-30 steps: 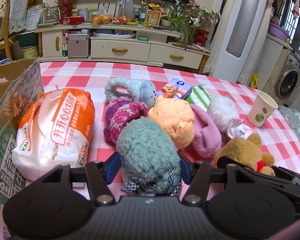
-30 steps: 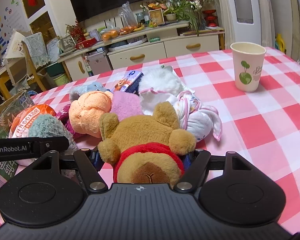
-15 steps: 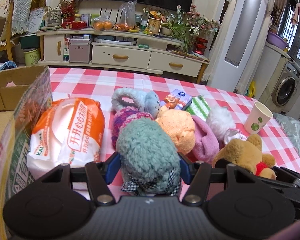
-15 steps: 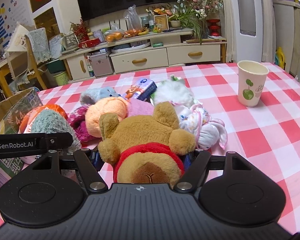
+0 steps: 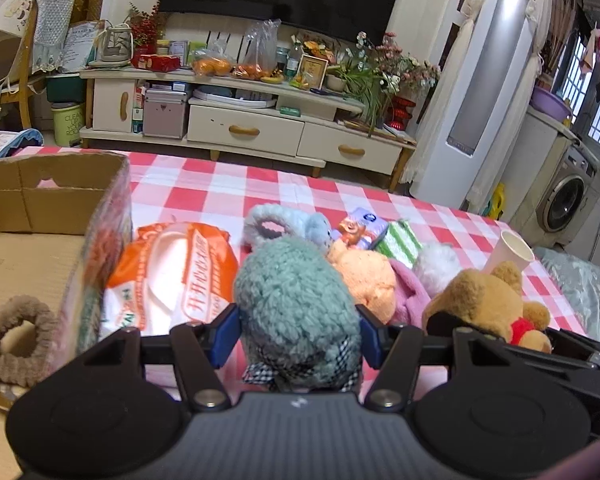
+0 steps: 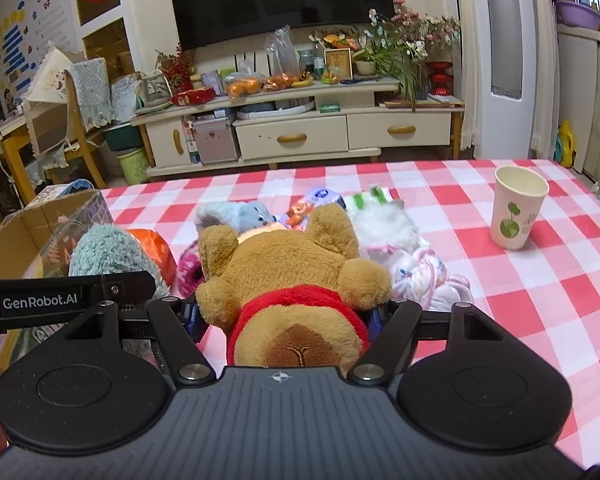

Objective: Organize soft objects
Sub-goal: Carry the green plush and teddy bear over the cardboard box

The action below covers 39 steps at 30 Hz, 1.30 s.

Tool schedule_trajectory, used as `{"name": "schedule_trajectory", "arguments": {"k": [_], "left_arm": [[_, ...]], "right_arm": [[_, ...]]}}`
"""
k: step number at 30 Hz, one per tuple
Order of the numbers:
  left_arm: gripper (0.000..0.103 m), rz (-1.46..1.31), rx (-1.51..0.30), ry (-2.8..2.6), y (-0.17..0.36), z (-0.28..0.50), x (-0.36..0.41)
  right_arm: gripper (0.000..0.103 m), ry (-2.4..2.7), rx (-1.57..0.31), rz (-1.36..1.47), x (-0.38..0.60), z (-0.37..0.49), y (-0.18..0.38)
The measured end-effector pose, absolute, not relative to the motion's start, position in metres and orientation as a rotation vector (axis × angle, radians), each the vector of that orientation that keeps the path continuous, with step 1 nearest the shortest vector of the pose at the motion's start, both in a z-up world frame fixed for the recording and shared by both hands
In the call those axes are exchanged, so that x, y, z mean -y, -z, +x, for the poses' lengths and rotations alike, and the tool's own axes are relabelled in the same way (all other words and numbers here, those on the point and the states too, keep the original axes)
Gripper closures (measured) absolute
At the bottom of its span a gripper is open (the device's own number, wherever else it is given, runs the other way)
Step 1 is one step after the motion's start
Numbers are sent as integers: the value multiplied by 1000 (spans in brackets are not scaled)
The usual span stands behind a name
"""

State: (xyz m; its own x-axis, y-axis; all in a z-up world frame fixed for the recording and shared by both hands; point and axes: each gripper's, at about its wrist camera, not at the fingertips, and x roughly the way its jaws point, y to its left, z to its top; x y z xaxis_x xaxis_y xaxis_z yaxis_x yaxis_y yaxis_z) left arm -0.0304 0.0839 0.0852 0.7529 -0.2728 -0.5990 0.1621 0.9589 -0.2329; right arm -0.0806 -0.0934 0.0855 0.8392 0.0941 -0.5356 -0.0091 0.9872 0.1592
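Teal plush (image 5: 296, 304) and bear (image 6: 288, 280) sit clenched in my fingers; either could snag the cardboard box (image 5: 112, 200) rim beside them.

Teal fuzzy plush (image 5: 296, 300), brown bear (image 6: 284, 280) in red shirt, red-and-white checked tablecloth (image 6: 540, 300).

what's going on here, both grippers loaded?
Yes. A person holds both. The left gripper is shut on a fuzzy teal plush toy; the right gripper is shut on a brown teddy bear with a red shirt. An open cardboard box sits at the left with a tan fuzzy ring inside. More soft toys and an orange-and-white plastic pack remain on the red-checked tablecloth.
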Motion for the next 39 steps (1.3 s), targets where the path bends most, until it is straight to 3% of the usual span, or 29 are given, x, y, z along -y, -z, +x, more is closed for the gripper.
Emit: {"name": "schedule_trajectory", "arguments": {"k": [29, 39], "left_arm": [[47, -277, -510, 4, -124, -28, -192], [49, -325, -534, -118, -118, -21, -237]], "right_arm": [[15, -305, -518, -3, -21, -43, -129], [15, -399, -514, -80, -69, -23, -131]]}}
